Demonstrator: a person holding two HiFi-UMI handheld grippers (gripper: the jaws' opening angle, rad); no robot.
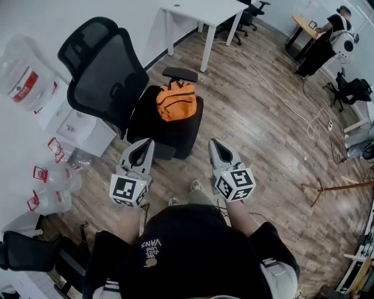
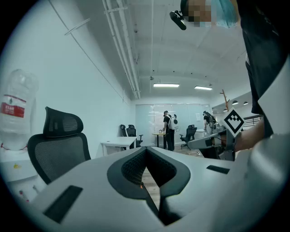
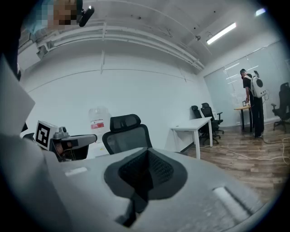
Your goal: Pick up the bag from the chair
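Head view: orange bag [image 1: 176, 100] on black chair [image 1: 99, 76] seat, far of left claw [image 1: 147, 143] & right claw [image 1: 214, 143]; both w/ jaws together, empty

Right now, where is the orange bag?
In the head view, the orange bag lies on the seat of the black chair, just ahead of the left gripper and right gripper, with the white desk beyond.

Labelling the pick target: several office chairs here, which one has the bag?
The black mesh-back chair in the foreground, with the orange bag on its seat; the far chairs by the white table show no bag.
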